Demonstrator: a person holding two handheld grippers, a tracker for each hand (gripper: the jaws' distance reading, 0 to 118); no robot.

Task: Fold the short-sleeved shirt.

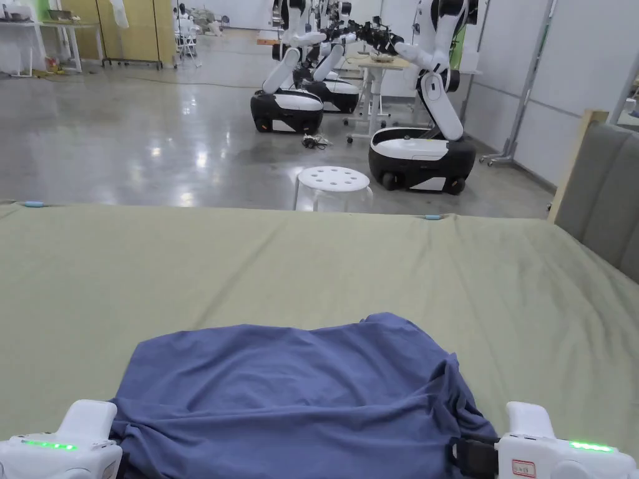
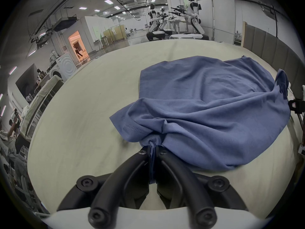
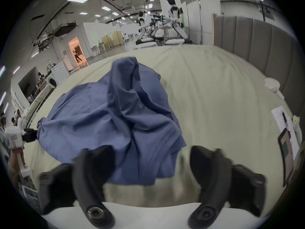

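Note:
A blue short-sleeved shirt (image 1: 299, 393) lies rumpled on the pale green bed sheet (image 1: 312, 262), close to the near edge. My left gripper (image 2: 152, 150) is shut on a bunched corner of the shirt (image 2: 206, 103); the cloth runs down between its black jaws. My right gripper (image 3: 151, 155) stands open, jaws wide apart, with the shirt's (image 3: 115, 117) near edge lying loose between them. In the head view the left gripper's white body (image 1: 62, 443) sits at the shirt's left corner and the right gripper's white body (image 1: 549, 449) at its right corner.
A grey padded headboard (image 1: 602, 193) runs along the bed's right side. Papers and a tablet (image 3: 286, 155) lie at the bed's right edge. Beyond the far edge stand a white stool (image 1: 332, 185) and several white robots (image 1: 421, 149) on a polished floor.

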